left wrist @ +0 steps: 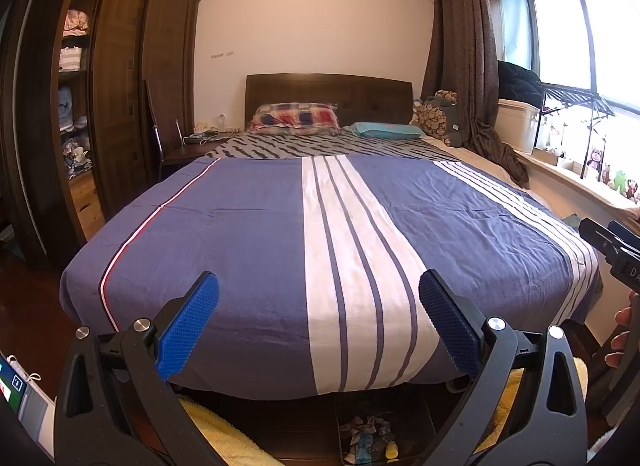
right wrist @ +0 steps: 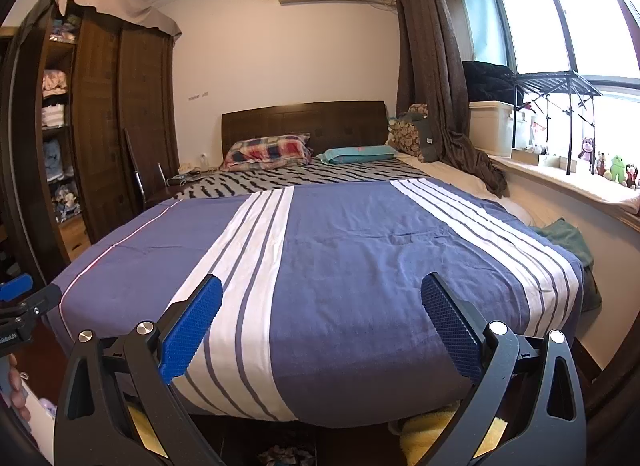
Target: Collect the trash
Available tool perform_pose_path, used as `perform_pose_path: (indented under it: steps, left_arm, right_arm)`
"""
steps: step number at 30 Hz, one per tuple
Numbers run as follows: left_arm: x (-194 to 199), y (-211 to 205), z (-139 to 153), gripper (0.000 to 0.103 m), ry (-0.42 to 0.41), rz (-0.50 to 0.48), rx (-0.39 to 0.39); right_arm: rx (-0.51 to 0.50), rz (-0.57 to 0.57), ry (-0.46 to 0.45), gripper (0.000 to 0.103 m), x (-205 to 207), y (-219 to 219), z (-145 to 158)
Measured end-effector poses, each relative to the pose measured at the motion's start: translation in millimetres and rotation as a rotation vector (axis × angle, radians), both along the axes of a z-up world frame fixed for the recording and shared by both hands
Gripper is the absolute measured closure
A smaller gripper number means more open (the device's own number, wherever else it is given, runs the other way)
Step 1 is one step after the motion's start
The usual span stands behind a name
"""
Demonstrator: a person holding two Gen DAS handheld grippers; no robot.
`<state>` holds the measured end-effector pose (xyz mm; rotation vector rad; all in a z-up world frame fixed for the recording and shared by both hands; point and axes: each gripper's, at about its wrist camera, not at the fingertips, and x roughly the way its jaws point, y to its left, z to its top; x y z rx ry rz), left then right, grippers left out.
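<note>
Both claws are close to the cameras and stand wide apart, and neither one holds anything. Seen from the left wrist, the left claw (left wrist: 319, 326) hangs over the foot end of the bed (left wrist: 248, 225), with its blue ribbed pads (left wrist: 188, 330) spread to both sides of the white stripes. Seen from the right wrist, the right claw (right wrist: 321, 326) is in the same posture over the bed (right wrist: 360, 246), and its pads (right wrist: 192, 330) are also far from each other.

On the dark floor just under the foot of the bed lies the trash (left wrist: 370, 440): a small heap of crumpled wrappers, grey and light blue, with one small yellow piece at its right side. It sits low between the two black arms of the left claw. In the right wrist view only the top of the trash (right wrist: 286, 456) is visible at the bottom edge, so its details are not clear there.

A yellow fluffy towel (left wrist: 216, 432) lies on the floor beside the heap. On the bed there is a blue cover with white stripes (left wrist: 344, 266), and a checked pillow (left wrist: 296, 117) rests near the headboard
</note>
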<state>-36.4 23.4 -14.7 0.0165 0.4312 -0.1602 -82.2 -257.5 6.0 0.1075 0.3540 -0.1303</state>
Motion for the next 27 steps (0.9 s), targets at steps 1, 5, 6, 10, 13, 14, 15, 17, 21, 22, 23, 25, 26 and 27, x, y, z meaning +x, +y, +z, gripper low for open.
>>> perform_pose_path:
  steps: [1,5,6,10,13,14,15,17,21,22,23,25,26,27]
  left_arm:
    - [-0.6,0.4,0.5,0.008,-0.002,0.002,0.001]
    - [1.0,2.9,0.2,0.008,0.003,0.019,-0.006]
    - [0.7,3.5,0.2,0.008,0.003,0.021,-0.007]
    - [-0.5,2.8,0.3,0.008,0.001,0.02,-0.005]
    - [-1.2,2.2,1.2,0.008,-0.002,0.017,-0.004]
    - [-1.5,2.2,1.4,0.008,-0.002,0.018,-0.004]
    - [-1.5,2.3,1.3,0.008,-0.003,0.017,-0.004]
    - [-2.2,2.3,2.1,0.008,-0.007,0.02,-0.005]
    - [-3.8,3.1,2.8,0.008,-0.011,0.028,-0.008]
    - [-4.0,2.9,2.9,0.008,-0.011,0.029,-0.008]
    - [-3.8,2.8,2.4,0.008,-0.011,0.03,-0.009]
    - [-3.2,2.6,2.4,0.008,-0.006,0.029,-0.007]
    - [-3.2,1.8,2.5,0.008,-0.004,0.028,-0.006]
    - [-3.2,1.2,2.5,0.008,-0.004,0.028,-0.004]
  right_arm:
    - [-0.001,0.001,0.001,0.003,0.3,1.1,-0.4]
    - [0.0,0.004,-0.002,0.003,-0.1,4.0,0.1]
    - [-0.002,0.005,-0.002,0.003,-0.1,4.4,0.0]
    - [-0.004,0.004,-0.004,0.003,-0.8,5.5,0.3]
    - [-0.006,0.004,-0.007,0.003,-1.1,6.2,0.9]
    - [-0.005,0.006,-0.008,0.003,-1.2,6.8,1.1]
    - [-0.004,0.008,-0.01,0.003,-1.9,7.5,1.4]
    - [-0.006,0.006,-0.01,0.003,-3.3,9.3,1.7]
    - [-0.003,0.008,-0.012,0.003,-2.1,10.1,2.2]
    - [-0.002,0.009,-0.011,0.003,-2.7,10.3,2.2]
    - [-0.003,0.011,-0.011,0.003,-2.7,10.8,2.1]
    - [-0.003,0.009,-0.01,0.003,-2.8,10.7,2.2]
    - [0.0,0.01,-0.01,0.003,-2.9,10.5,2.0]
    - [0.004,0.011,-0.008,0.003,-3.5,10.5,1.8]
